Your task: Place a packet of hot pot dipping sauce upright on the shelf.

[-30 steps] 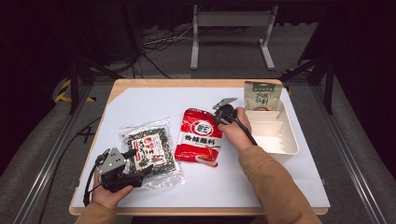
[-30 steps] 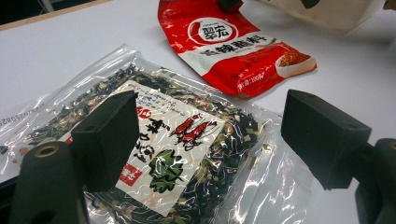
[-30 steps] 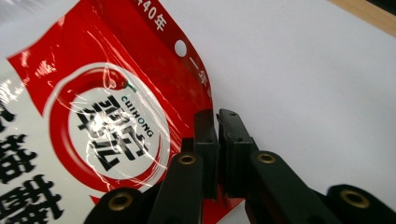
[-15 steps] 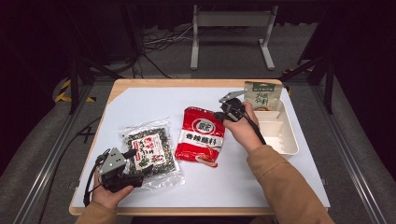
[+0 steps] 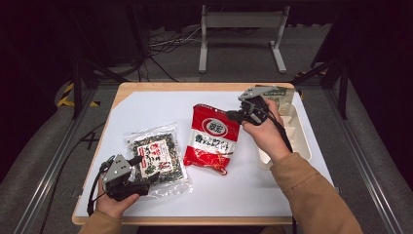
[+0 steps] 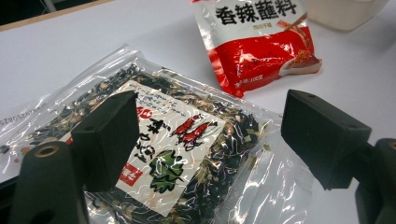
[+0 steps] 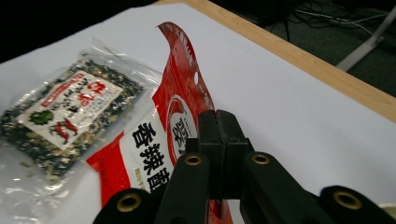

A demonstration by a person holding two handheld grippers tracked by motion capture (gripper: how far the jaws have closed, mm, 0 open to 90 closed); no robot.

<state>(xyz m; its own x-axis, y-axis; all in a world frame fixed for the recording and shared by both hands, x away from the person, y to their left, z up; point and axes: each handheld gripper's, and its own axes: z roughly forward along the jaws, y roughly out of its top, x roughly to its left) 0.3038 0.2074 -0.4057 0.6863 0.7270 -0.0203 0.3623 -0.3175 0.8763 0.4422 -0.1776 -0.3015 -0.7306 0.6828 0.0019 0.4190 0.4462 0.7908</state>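
A red sauce packet (image 5: 210, 140) lies flat at the table's middle, also seen in the right gripper view (image 7: 154, 140). My right gripper (image 5: 230, 116) is shut, its tips (image 7: 217, 116) at the packet's top right corner; nothing shows between the jaws. A clear bag of dried seaweed mix (image 5: 157, 157) lies left of the packet. My left gripper (image 5: 141, 168) hovers low over that bag's near end, open, the jaws standing wide apart either side of its label (image 6: 173, 149).
A white compartment tray (image 5: 297, 141) sits at the right edge of the white table (image 5: 146, 112), with a green packet (image 5: 282, 95) at its far end. The wooden table rim (image 7: 299, 56) runs close behind the red packet.
My right gripper moved from near the tray leftward and down to the red packet's top right corner. The left gripper stays in place over the seaweed bag.
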